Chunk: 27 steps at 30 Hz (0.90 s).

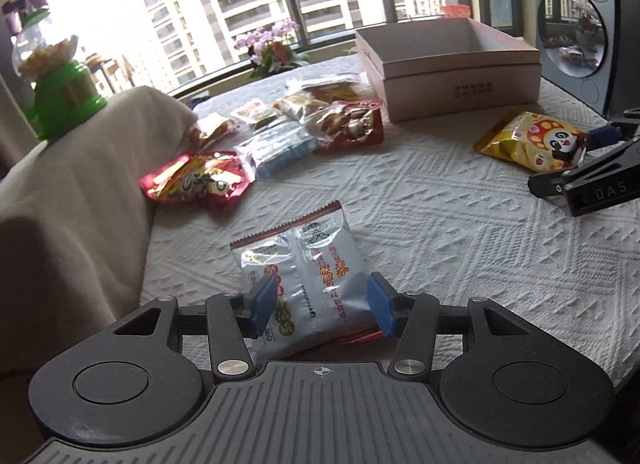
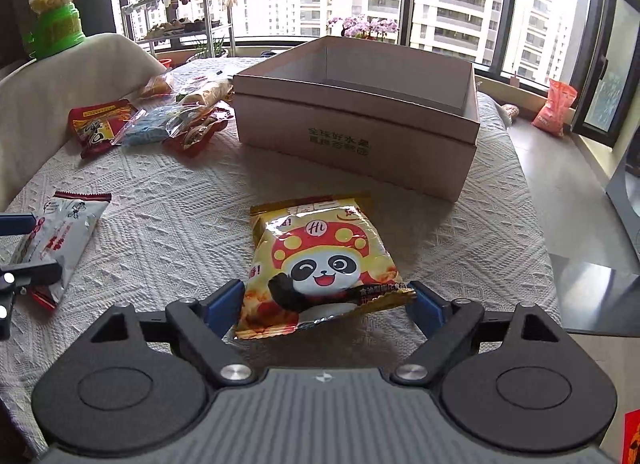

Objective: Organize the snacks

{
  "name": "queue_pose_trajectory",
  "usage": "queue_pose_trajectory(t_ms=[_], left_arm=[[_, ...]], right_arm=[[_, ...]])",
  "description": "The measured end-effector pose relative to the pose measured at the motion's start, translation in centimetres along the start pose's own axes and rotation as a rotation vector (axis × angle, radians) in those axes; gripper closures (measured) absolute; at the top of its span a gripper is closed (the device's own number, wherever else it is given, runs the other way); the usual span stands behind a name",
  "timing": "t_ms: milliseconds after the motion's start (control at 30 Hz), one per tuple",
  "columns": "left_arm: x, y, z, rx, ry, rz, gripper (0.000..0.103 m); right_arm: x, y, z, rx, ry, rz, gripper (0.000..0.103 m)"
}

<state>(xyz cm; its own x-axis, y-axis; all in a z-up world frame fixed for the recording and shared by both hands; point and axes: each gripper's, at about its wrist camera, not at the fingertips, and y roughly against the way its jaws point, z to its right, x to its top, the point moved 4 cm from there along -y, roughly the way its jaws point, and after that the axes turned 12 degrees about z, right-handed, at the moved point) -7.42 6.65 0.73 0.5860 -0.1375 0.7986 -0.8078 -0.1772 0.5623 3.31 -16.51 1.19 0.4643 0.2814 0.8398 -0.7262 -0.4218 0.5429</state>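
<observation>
Left tool (image 1: pixel 320 306): blue pads sit on either side of the silver foil snack packet with red edging (image 1: pixel 306 260). They look like they're touching its edges, but I can't tell if they're actually squeezing. The packet lies flat on the bench.

Right tool (image 2: pixel 326 304): jaws spread wide around the near end of the yellow panda-print chip bag (image 2: pixel 320 264). The left pad is close to the bag's edge and the right pad is at its crimped corner. It doesn't look like a real grip to me, and the bag rests on the cloth.

Bench (image 1: pixel 460 244): covered with a white textured cloth.

Box (image 2: pixel 360 120): big open tan cardboard box with green print on the front, right behind the panda bag. Its near wall stands between the bag and the box's inside.

Snack pile (image 1: pixel 280 132): over on the left side of the cloth, well apart from both tools. There's a shiny red foil bag (image 1: pixel 196 184), a clear pouch with blue contents (image 1: pixel 280 152), another red bag (image 1: pixel 348 124), plus some small wrapped bits behind them.

Left edge: beige draped cloth (image 1: pixel 72 192) with a green candy dispenser with a clear globe (image 1: pixel 56 76) standing on top.

Background: pink potted flowers (image 1: pixel 272 44) at the window, and an orange bag (image 2: pixel 556 108) on the sill to the right.
</observation>
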Motion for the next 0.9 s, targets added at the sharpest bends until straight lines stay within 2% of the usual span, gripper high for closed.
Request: queue_pose_trajectory(t_ms=[67, 167, 233, 267, 367, 433, 500, 600, 767, 867, 900], left_arm=[[0.1, -0.1, -0.4, -0.059, 0.057, -0.005, 0.041], [0.6, -0.1, 0.0, -0.146, 0.086, 0.001, 0.04], [1.0, 0.1, -0.2, -0.185, 0.145, 0.014, 0.041], [1.2, 0.2, -0.8, -0.17, 0.187, 0.033, 0.041], [1.2, -0.1, -3.3, -0.052, 0.289, 0.038, 0.045], [0.8, -0.7, -4.4, -0.039, 0.356, 0.002, 0.045], [0.4, -1.7, -4.7, -0.061, 0.404, -0.025, 0.045], [0.7, -2.6, -3.7, -0.096, 0.386, -0.026, 0.042], [1.8, -4.2, -1.6, -0.14, 0.302, -0.002, 0.03], [2.2, -5.0, -0.5, -0.155, 0.26, -0.022, 0.02], [2.2, -5.2, -0.1, -0.159, 0.245, -0.025, 0.02]], right_arm=[[-0.2, 0.0, -0.1, -0.003, -0.002, 0.013, 0.011], [-0.1, -0.2, 0.0, -0.001, -0.016, 0.012, 0.008], [-0.2, -0.2, 0.2, -0.001, -0.026, 0.01, 0.006], [-0.2, -0.2, 0.1, -0.004, -0.028, 0.01, 0.005], [-0.2, -0.2, 0.1, -0.007, -0.031, 0.013, 0.004], [-0.2, -0.2, 0.1, -0.007, -0.031, 0.012, 0.004], [-0.3, -0.2, 0.0, -0.007, -0.03, 0.012, 0.003], [-0.3, -0.2, 0.0, -0.008, -0.03, 0.013, 0.003], [-0.3, -0.3, -0.2, -0.016, -0.025, 0.01, 0.0], [-0.3, -0.3, -0.2, -0.014, -0.027, 0.011, 0.0], [-0.3, -0.4, -0.2, -0.013, -0.028, 0.011, 0.0]])
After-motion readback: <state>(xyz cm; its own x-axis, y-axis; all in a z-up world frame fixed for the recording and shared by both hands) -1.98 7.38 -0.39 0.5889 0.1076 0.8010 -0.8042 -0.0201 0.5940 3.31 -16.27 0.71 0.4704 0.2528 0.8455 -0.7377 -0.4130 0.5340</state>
